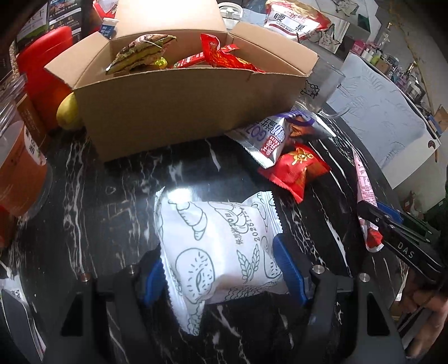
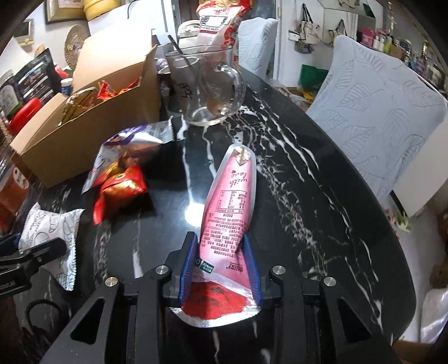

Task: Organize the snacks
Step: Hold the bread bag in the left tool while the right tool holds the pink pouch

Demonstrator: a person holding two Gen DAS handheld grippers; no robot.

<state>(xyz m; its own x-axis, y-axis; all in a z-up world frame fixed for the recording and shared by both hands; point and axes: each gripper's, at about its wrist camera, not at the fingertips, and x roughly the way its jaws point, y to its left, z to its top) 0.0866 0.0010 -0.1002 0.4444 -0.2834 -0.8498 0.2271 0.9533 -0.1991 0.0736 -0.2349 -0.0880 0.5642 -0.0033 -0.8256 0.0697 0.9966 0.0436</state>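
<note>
My left gripper [image 1: 221, 268] is shut on a white bread packet [image 1: 218, 249] with line drawings, held just above the black marble table [image 1: 112, 196]. My right gripper [image 2: 221, 263] is shut on a pink and red pouch [image 2: 229, 204] that points forward over the table. An open cardboard box [image 1: 173, 112] with several snacks inside stands ahead of the left gripper. A silver and purple packet [image 1: 266, 140] and a red packet [image 1: 296, 170] lie by the box's right corner. The right gripper with the pouch [image 1: 364, 184] shows at the right of the left wrist view.
A glass mug [image 2: 207, 86] with a spoon stands behind the box's corner. A red container [image 1: 44, 72], a yellow fruit [image 1: 68, 112] and a cup of brown drink [image 1: 19, 168] stand to the left. A cashew bag [image 1: 296, 19] is behind. Padded chairs [image 2: 378, 117] line the table's right edge.
</note>
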